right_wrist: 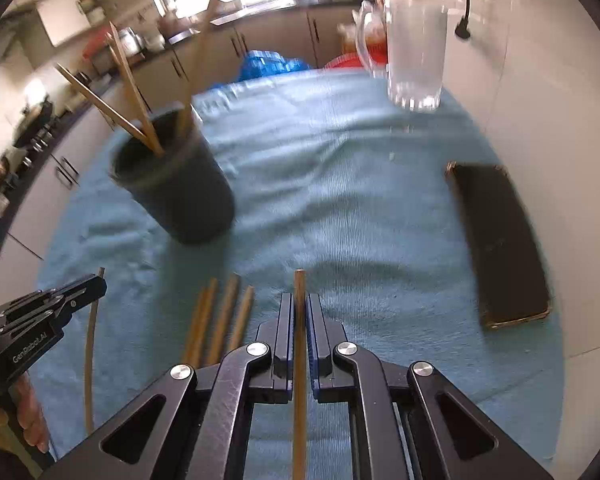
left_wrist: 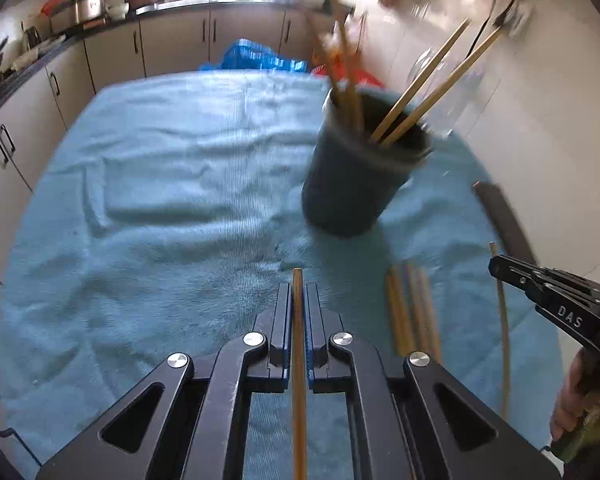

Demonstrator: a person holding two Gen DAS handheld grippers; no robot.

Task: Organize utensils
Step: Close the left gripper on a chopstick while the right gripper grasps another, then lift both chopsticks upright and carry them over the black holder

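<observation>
While each tool pinches one chopstick, the right tool [left_wrist: 494, 266] reads "DAS" and the left tool [right_wrist: 100, 280] "GenRobot.AI". Only the right wrist view shows the glass jug [right_wrist: 416, 48] beyond the dark cup [right_wrist: 176, 184].

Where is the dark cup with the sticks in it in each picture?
Left wrist view: the dark cup stands right of centre, on the blue towel, with chopsticks poking out.
Right wrist view: the dark cup is left of centre, on the blue towel.
Shared landmark: the loose chopsticks lying on the towel in front of the cup.
</observation>
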